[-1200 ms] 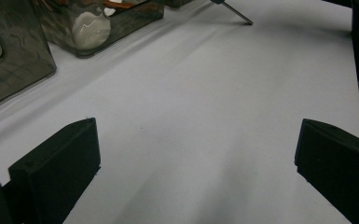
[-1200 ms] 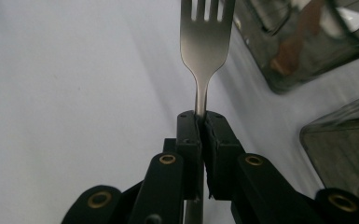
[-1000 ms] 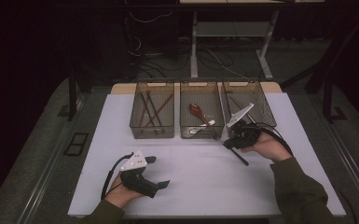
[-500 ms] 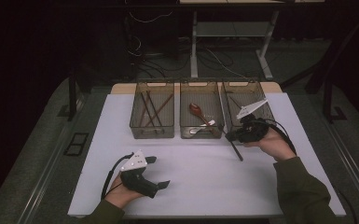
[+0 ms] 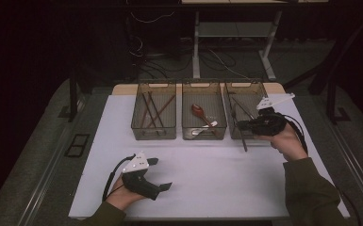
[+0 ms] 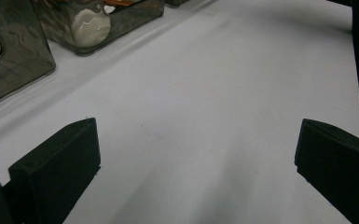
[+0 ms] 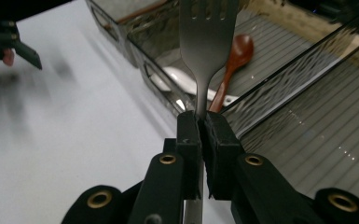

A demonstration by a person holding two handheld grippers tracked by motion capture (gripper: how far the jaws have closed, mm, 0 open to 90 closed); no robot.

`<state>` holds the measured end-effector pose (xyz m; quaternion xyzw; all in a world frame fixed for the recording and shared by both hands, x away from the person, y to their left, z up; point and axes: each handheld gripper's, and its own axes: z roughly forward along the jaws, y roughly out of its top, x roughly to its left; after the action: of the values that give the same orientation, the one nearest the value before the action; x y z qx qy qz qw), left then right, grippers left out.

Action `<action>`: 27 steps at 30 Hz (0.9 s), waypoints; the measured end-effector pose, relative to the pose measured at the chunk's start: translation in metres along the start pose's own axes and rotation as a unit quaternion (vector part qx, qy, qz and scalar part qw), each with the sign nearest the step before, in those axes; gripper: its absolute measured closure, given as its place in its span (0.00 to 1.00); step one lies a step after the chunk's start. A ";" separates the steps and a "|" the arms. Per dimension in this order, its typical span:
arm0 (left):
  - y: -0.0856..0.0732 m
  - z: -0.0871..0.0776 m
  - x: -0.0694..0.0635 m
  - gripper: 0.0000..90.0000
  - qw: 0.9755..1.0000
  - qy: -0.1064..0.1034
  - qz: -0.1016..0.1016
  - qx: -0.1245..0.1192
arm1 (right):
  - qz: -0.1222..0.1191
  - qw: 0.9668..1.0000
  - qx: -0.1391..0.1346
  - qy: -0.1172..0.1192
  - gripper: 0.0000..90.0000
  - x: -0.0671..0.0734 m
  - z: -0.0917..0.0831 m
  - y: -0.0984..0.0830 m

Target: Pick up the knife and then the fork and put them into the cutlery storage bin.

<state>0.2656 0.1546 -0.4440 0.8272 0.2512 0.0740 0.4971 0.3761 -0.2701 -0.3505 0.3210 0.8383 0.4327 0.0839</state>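
A metal fork (image 7: 207,42) stands clamped by its neck in my right gripper (image 7: 201,126), tines pointing away toward the bins. In the high view the right gripper (image 5: 243,125) hangs over the front wall of the right bin (image 5: 257,89), and the fork's handle (image 5: 243,142) slants down in front of that bin. My left gripper (image 5: 161,174) rests on the white mat near the front edge. Its jaws stand wide apart with bare mat between them, and the same gripper (image 6: 198,158) holds nothing.
Three dark mesh bins stand in a row at the back of the white mat (image 5: 207,165). The left bin (image 5: 141,125) holds chopsticks (image 5: 152,109). The middle bin (image 5: 185,129) holds a red-brown spoon (image 5: 199,112) and a white spoon (image 5: 202,131).
My right gripper has lifted the fork and carried it right and farther back, from in front of the bins to over the right bin's front wall. The left gripper has stayed put.
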 end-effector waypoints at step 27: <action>0.000 0.000 -0.001 0.00 1.000 0.002 -0.001 0.001 | 0.067 0.985 -0.103 -0.119 0.94 -0.051 -0.057 -0.001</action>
<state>0.2652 0.1538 -0.4439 0.8275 0.2528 0.0751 0.4958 0.3916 -0.3401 -0.3238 0.4154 0.7498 0.4801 0.1861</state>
